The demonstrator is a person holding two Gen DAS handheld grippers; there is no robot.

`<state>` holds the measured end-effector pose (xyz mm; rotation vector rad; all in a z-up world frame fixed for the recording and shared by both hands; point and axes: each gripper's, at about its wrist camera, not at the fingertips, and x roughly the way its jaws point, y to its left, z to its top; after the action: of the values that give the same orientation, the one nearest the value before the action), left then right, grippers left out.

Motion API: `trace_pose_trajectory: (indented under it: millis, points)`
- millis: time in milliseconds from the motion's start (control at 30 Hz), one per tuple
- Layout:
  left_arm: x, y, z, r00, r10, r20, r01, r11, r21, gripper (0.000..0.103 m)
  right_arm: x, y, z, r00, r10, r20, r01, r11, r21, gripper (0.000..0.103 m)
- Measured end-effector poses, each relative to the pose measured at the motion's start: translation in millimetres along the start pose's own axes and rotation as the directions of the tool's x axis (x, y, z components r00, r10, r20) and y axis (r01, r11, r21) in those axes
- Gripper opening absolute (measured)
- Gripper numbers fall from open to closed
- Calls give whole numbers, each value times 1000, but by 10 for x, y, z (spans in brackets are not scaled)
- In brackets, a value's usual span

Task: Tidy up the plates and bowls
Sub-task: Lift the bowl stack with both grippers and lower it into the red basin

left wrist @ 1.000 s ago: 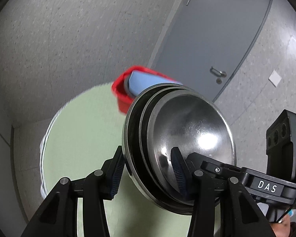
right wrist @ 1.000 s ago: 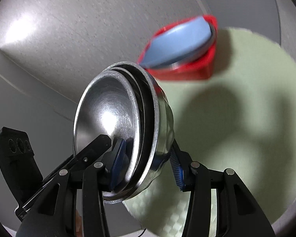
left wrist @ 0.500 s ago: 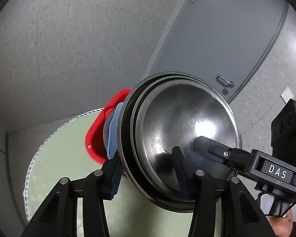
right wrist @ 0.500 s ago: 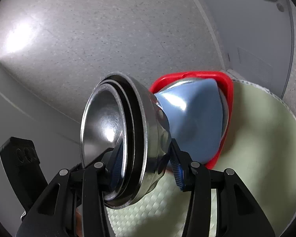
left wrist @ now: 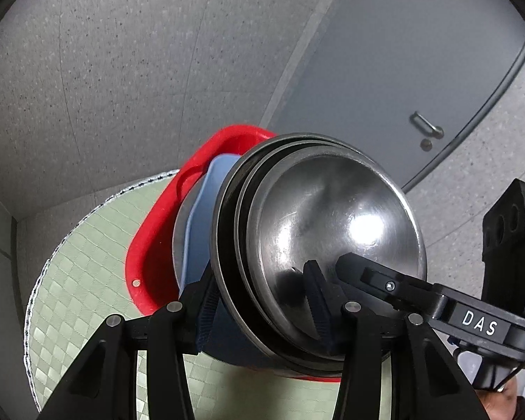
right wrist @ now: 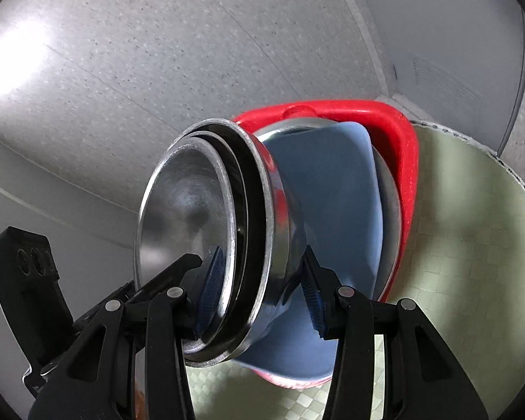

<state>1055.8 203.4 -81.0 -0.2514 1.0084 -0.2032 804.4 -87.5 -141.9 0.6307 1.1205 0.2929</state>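
Right now I have a nested stack of steel bowls (left wrist: 318,245) tipped on edge, my left fingers (left wrist: 262,304) pinching one side of its rim and my right fingers (right wrist: 262,280) pinching the opposite side. Just beyond it waits the red basin (right wrist: 402,161) on the green tabletop (left wrist: 87,245), a blue plate (right wrist: 332,192) leaning inside. I judge this the carrying-in step; next I must lower the stack beside that plate without knocking it, then spread both pairs together.
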Motion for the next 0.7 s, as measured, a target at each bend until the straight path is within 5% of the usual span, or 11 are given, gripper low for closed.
trace_pose_trajectory:
  millis: [700]
  points:
    - [249, -187, 13, 999, 41, -15, -41, 999, 25, 40, 103, 90, -22, 991, -130, -7, 129, 987, -93, 46]
